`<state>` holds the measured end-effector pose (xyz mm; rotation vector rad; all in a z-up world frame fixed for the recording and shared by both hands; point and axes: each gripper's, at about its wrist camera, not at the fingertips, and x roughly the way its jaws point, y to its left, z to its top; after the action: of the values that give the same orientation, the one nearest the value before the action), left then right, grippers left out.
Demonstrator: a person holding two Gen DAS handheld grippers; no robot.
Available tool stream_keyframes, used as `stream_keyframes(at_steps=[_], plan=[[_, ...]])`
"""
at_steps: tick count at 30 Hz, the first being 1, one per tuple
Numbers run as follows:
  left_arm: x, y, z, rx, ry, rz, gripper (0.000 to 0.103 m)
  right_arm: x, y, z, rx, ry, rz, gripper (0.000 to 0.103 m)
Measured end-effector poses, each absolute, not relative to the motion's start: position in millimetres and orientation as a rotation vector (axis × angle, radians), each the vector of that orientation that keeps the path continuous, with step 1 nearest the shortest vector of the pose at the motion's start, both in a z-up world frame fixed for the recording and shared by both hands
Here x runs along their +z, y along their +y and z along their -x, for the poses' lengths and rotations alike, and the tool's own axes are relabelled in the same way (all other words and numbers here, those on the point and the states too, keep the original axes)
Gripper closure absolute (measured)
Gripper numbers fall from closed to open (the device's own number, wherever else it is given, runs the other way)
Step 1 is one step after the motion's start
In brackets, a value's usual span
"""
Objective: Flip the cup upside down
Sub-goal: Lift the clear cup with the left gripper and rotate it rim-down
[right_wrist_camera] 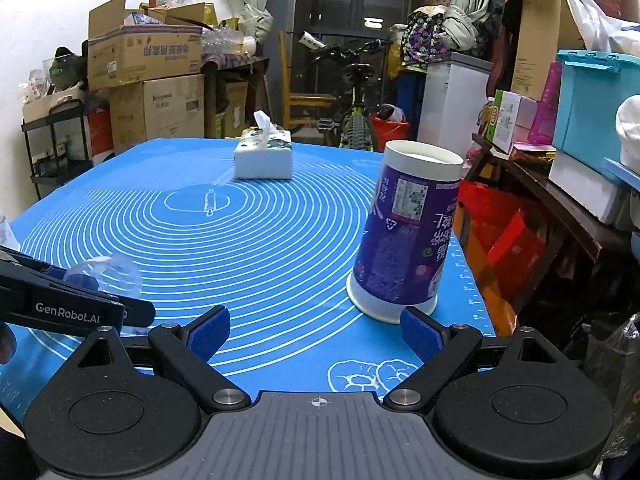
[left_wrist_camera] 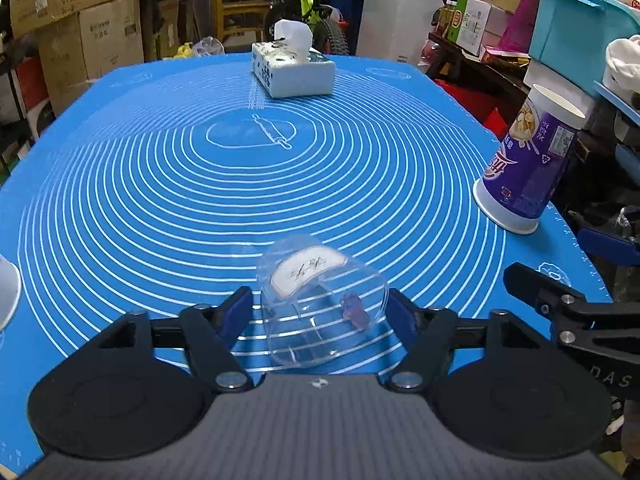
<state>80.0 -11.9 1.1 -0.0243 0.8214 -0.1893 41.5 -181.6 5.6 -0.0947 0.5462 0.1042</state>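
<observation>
A clear plastic cup (left_wrist_camera: 320, 304) with a white handwritten label sits between my left gripper's (left_wrist_camera: 320, 312) blue pads. The pads stand at its sides; contact is not clear. It tilts, its wide rim toward me. In the right wrist view it shows faintly at the left (right_wrist_camera: 108, 270), beside the left gripper's arm. A purple paper cup (right_wrist_camera: 404, 240) stands upside down on the blue mat (right_wrist_camera: 240, 240), just beyond my right gripper's right pad (right_wrist_camera: 418, 330). My right gripper (right_wrist_camera: 316, 330) is open and empty. The purple cup also shows in the left wrist view (left_wrist_camera: 528, 164).
A white tissue box (left_wrist_camera: 292, 66) stands at the mat's far end, also in the right wrist view (right_wrist_camera: 262, 158). A white cup edge (left_wrist_camera: 8, 292) shows at far left. Cardboard boxes, a bicycle and blue bins crowd around the table. The mat's right edge is near the purple cup.
</observation>
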Motion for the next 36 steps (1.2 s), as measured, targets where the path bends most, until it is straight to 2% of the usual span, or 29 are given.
stream_keyframes(at_steps=[2, 8, 18, 27, 30, 31, 36], plan=[[1.5, -11.9, -79.7, -0.186, 0.812, 0.026, 0.018, 5.7, -181.9, -40.6, 0.104, 0.548, 0.095, 0.010], [3.3, -10.8, -79.7, -0.194, 0.808, 0.047, 0.013, 7.0, -184.1, -39.1, 0.095, 0.551, 0.095, 0.010], [33.7, -4.4, -55.8, -0.195, 0.767, 0.051, 0.009, 29.3, -185.9, -33.1, 0.107, 0.539, 0.099, 0.010], [58.0, 31.1, -42.6, -0.093, 0.700, 0.058, 0.007, 66.0, -166.4, -31.2, 0.191, 0.545, 0.108, 0.010], [60.7, 46.7, -43.8, -0.041, 0.683, 0.049, 0.006, 78.4, -151.2, -37.9, 0.242, 0.567, 0.118, 0.010], [60.4, 51.2, -44.7, -0.028, 0.679, 0.042, 0.001, 81.6, -144.6, -41.9, 0.262, 0.588, 0.123, 0.010], [53.7, 75.7, -50.6, -0.001, 0.687, 0.040, 0.000, 88.5, -108.9, -57.7, 0.328, 0.669, 0.173, 0.010]])
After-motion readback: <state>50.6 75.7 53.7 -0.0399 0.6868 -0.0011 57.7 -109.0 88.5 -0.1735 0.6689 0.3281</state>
